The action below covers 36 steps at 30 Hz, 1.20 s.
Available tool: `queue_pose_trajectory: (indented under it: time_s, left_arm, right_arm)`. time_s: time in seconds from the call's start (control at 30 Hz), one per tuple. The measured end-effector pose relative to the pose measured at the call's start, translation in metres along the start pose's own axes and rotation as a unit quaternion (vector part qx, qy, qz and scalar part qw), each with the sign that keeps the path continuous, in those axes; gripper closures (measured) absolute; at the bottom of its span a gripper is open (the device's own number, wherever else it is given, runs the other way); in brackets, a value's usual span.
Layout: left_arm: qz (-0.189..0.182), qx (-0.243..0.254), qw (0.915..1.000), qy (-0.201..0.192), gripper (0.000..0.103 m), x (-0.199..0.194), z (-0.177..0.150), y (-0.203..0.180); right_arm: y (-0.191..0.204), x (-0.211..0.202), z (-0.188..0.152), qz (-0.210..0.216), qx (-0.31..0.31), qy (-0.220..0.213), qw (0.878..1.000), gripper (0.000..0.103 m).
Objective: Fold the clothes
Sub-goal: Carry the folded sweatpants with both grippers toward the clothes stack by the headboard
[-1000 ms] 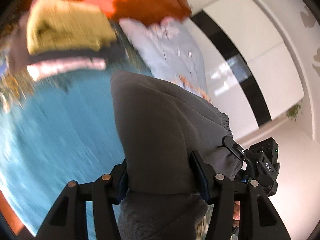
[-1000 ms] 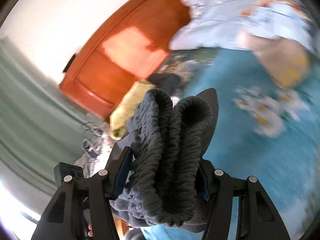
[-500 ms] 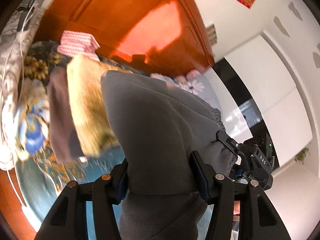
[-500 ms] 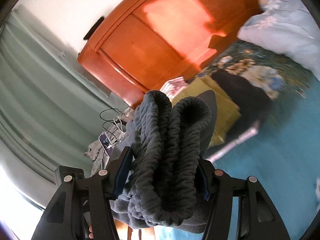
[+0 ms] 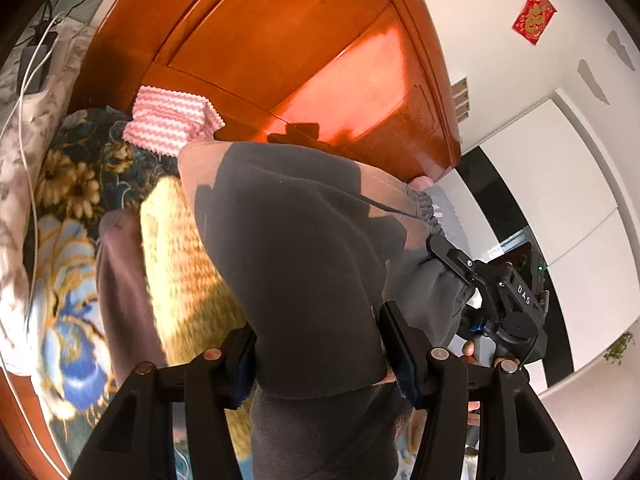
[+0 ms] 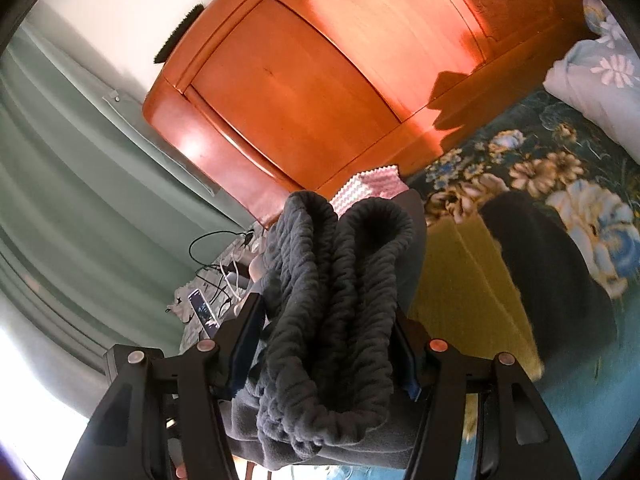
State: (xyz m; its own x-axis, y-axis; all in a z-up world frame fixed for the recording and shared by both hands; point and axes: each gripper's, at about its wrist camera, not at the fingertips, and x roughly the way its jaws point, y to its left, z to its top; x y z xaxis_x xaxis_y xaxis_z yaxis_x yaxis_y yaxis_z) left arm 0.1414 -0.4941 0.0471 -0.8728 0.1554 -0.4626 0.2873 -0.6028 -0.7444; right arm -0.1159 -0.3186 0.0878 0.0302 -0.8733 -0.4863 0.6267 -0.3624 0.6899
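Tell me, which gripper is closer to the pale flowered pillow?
The right gripper. The pillow lies off to its right; the left gripper holds the garment at its other end, farther away.

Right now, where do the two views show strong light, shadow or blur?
Left wrist view: sun glare on the headboard, a hard shadow across the grey garment, the yellow fabric slightly smeared. Right wrist view: overexposed lower left corner, the same glare on the wood, blurred bedding at lower right.
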Motion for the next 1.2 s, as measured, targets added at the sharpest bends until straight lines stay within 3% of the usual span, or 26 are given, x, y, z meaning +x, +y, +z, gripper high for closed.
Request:
queue_pose_trajectory:
  time_s: [0.17,0.43,0.57,0.77,0.87,0.93,1.0,1.1,1.2]
  left_arm:
    - [0.014,0.003,0.9999,0.005,0.04,0.026,-0.004,0.019]
    - [0.02,0.053,0.9984,0.007,0.038,0.043,-0.009,-0.004]
    - [0.023,0.042,0.9988,0.01,0.036,0.04,-0.015,0.009]
    - [0.013,0.02,0.9994,0.026,0.031,0.015,-0.018,0.013]
    - [0.02,-0.01,0.9996,0.017,0.029,-0.003,-0.015,0.021]
    - [0.038,0.03,0.9988,0.008,0.029,-0.002,-0.018,0.005]
    - [0.058,0.078,0.9953,-0.001,0.029,0.001,-0.022,-0.013]
    - [0.087,0.149,0.9849,-0.014,0.029,0.005,-0.028,-0.039]
    - [0.116,0.219,0.9684,-0.027,0.029,0.009,-0.033,-0.066]
  right_arm:
    - [-0.043,0.028,0.002,0.013,0.026,0.005,1.0,0.042]
    - [-0.07,0.029,0.006,0.021,0.04,-0.011,0.999,0.042]
    - [-0.084,0.037,-0.006,0.016,0.052,0.001,0.999,0.04]
    - [-0.074,0.02,-0.007,0.005,0.028,-0.002,1.0,0.035]
    - [-0.079,-0.004,-0.003,-0.006,0.049,-0.039,0.998,0.034]
    - [-0.082,-0.02,-0.001,-0.021,0.065,-0.067,0.995,0.034]
    - [-0.071,-0.031,-0.001,-0.043,0.044,-0.079,0.995,0.034]
    - [-0.034,-0.034,-0.008,-0.102,-0.038,-0.077,0.991,0.034]
    - [0.006,-0.025,-0.025,-0.137,-0.133,-0.06,0.98,0.034]
